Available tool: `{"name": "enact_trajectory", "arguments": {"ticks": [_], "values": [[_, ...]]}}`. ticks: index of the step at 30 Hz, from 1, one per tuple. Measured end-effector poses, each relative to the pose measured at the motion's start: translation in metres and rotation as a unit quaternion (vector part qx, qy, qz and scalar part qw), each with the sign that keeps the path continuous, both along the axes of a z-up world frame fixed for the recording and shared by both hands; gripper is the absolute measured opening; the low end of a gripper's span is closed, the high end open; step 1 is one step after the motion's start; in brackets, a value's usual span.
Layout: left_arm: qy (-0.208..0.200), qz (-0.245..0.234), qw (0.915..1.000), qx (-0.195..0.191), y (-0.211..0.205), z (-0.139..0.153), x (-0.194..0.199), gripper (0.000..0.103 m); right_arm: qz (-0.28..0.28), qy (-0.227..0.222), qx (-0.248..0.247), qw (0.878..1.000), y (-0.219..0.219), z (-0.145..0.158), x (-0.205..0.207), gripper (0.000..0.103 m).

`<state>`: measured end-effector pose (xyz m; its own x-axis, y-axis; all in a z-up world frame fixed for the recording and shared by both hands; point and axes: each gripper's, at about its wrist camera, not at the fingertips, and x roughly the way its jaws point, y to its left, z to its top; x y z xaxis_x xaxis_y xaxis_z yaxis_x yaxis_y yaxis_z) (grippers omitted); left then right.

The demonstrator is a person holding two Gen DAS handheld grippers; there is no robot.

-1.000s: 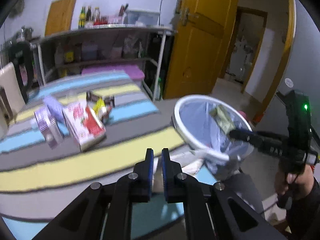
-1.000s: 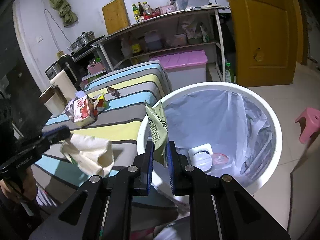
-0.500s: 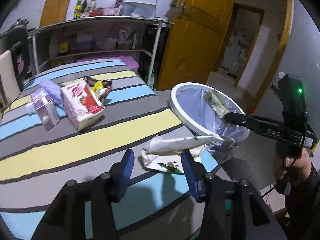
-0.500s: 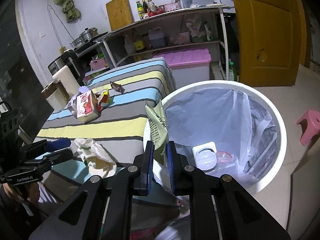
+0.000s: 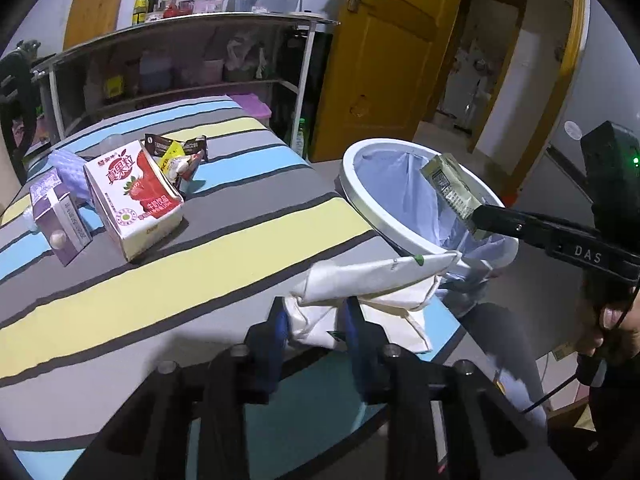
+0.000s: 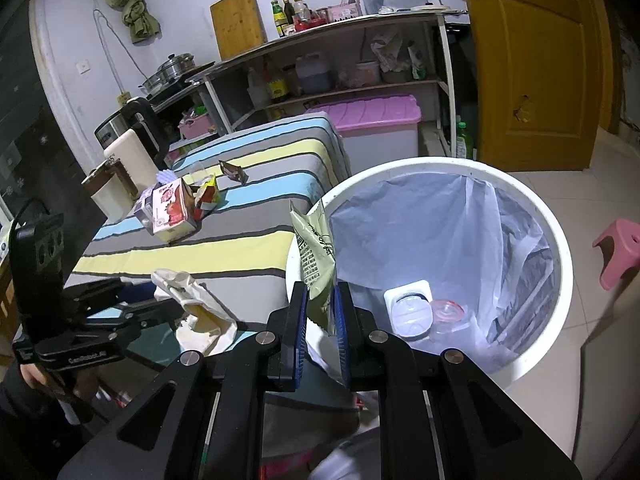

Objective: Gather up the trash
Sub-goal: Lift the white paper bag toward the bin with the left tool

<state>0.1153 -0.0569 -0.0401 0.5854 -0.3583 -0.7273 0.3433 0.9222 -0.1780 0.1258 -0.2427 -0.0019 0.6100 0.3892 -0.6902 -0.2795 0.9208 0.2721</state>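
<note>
A crumpled white paper bag (image 5: pixel 372 292) lies at the near corner of the striped table (image 5: pixel 168 284); it also shows in the right wrist view (image 6: pixel 200 312). My left gripper (image 5: pixel 316 316) is open, its jaws on either side of the bag's near end. My right gripper (image 6: pixel 320 300) is shut on a green snack packet (image 6: pixel 316 248) and holds it over the rim of the white bin (image 6: pixel 560 248), lined with a pale bag. The packet also shows in the left wrist view (image 5: pixel 452 188), above the bin (image 5: pixel 360 196).
On the table's far part lie a strawberry milk carton (image 5: pixel 134 196), a purple carton (image 5: pixel 58 216) and small wrappers (image 5: pixel 176 156). Plastic cups (image 6: pixel 424 312) lie in the bin. A shelf rack (image 6: pixel 360 64), a yellow door (image 6: pixel 532 64) and a pink stool (image 6: pixel 618 248) stand around.
My left gripper has opened, let the paper bag down on the table corner, then moved in so its jaws straddle the bag. The right gripper holds the packet over the bin as before.
</note>
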Motion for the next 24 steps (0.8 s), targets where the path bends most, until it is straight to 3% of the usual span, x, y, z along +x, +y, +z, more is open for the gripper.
{"name": "enact_trajectory", "arguments": {"ticks": [6, 15, 24], "values": [[-0.014, 0.015, 0.9997, -0.011, 0.002, 0.008, -0.005, 0.021, -0.001, -0.001, 0.0, 1.0, 0.0, 0.0, 0.0, 0.014], [-0.036, 0.034, 0.998, -0.04, 0.0, 0.032, 0.005, 0.02, -0.009, -0.007, -0.003, 1.0, -0.008, 0.002, -0.002, 0.014], [-0.049, 0.002, 0.9979, -0.043, -0.043, 0.044, 0.03, 0.02, -0.035, -0.005, -0.009, 0.999, -0.027, 0.003, -0.004, 0.014]]}}
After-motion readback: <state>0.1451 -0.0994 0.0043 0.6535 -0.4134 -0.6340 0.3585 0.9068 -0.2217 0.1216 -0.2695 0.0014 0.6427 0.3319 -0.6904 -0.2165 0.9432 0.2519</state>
